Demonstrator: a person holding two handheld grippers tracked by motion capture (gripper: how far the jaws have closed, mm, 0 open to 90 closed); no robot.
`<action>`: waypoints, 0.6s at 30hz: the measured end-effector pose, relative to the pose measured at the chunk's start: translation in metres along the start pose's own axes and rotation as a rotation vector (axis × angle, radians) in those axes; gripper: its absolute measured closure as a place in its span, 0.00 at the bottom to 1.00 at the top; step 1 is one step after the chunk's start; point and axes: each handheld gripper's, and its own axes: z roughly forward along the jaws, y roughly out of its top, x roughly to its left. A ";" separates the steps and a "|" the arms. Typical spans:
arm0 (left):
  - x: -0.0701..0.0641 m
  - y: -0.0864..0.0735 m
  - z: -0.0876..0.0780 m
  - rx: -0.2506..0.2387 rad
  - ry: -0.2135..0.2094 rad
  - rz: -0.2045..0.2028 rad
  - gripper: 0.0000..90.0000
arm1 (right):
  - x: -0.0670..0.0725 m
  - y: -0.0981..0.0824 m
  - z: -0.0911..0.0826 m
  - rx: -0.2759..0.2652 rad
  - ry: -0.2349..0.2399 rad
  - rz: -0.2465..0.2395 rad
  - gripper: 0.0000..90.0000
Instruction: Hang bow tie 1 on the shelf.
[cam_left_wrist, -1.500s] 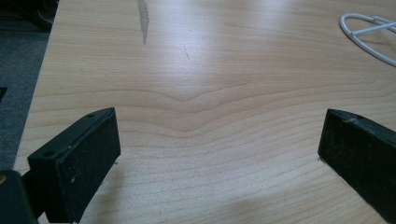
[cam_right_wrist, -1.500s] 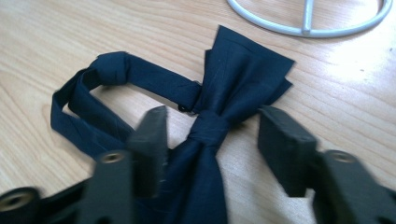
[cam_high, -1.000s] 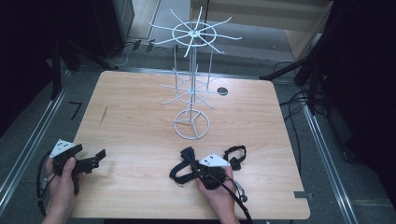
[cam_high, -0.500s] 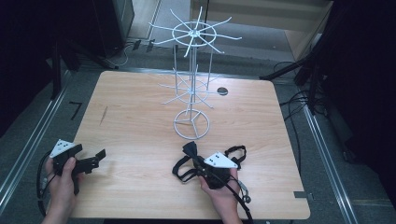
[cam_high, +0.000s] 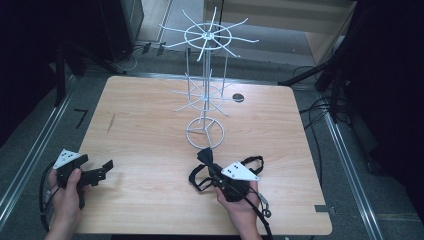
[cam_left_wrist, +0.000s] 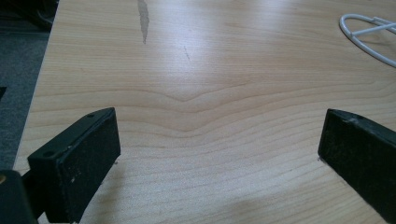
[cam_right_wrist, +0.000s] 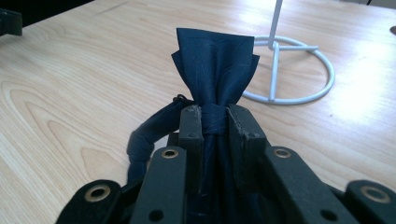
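A dark navy bow tie (cam_right_wrist: 215, 79) was held in the right gripper (cam_right_wrist: 215, 122), whose jaws were closed narrowly on the knot at the tie's middle. One fan-shaped wing stood up past the jaw tips, toward twelve o'clock in the right gripper view, and the neck strap (cam_high: 200, 176) was seen looping out at the gripper's nine o'clock side in the high view. The long axis of the tie therefore ran along the jaws, not across them.

In the high view the right gripper (cam_high: 210, 165) was placed near the table's (cam_high: 140, 145) front edge, at about six o'clock from the ring base (cam_high: 205, 133) of the white wire rack (cam_high: 206, 37). The lifted wing lay just short of that ring, apart from it. The rack's hooked arms were spread in two tiers higher up the post, so it was judged that any hanging move would call for a rise toward twelve o'clock, with the strap kept free of the lower tier.

The left gripper (cam_high: 95, 172) was held near the table's front left corner, at about nine o'clock from the tie and well apart from it; its jaws stood wide with nothing between them but bare wood. The right hand (cam_high: 240, 207) was clearly the nearer to the rack. Open tabletop lay on both sides of the rack's base, and a small dark disc (cam_high: 238, 97) sat at its two o'clock.
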 end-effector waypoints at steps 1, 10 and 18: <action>0.000 0.000 0.000 0.000 0.000 0.000 0.00 | 0.000 0.001 -0.001 -0.004 -0.002 0.001 0.86; 0.000 0.000 0.000 -0.003 0.003 0.002 0.00 | -0.003 0.009 -0.009 -0.031 -0.016 -0.002 0.86; 0.000 0.000 -0.001 -0.005 0.003 -0.001 0.00 | -0.005 0.021 -0.018 -0.071 -0.031 -0.009 0.86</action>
